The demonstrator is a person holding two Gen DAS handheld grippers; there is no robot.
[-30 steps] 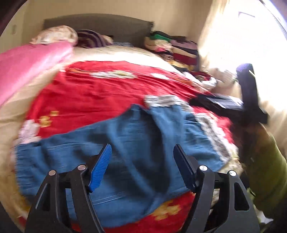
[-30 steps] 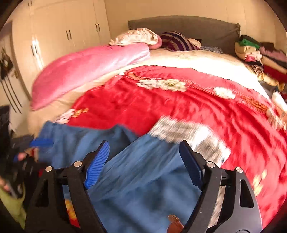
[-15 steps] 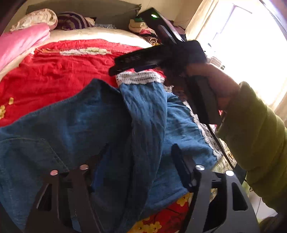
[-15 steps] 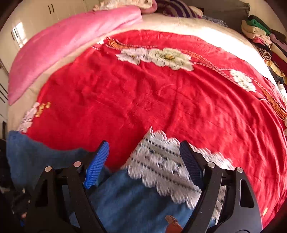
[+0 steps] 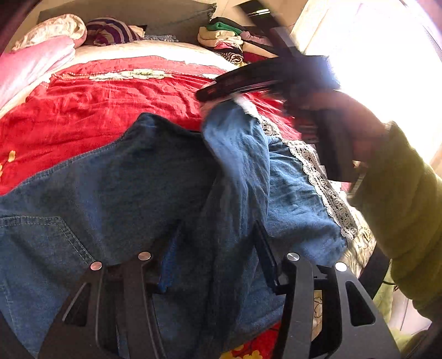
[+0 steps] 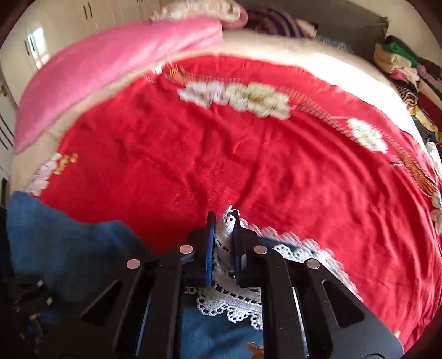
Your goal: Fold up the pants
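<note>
Pants point(image 5: 116, 193) are spread on red bedspread point(image 6: 248, 165); lace hem point(image 6: 223, 248) is clamped by right gripper point(image 6: 223, 243), while left gripper point(image 5: 215, 259) is closing around denim fold.

no readable text, labels or numbers

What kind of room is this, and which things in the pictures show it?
Most likely a home bedroom. A wide bed with a red floral bedspread and a padded headboard fills the view, a pink quilt lies on it, and cream wardrobe doors stand behind.
</note>
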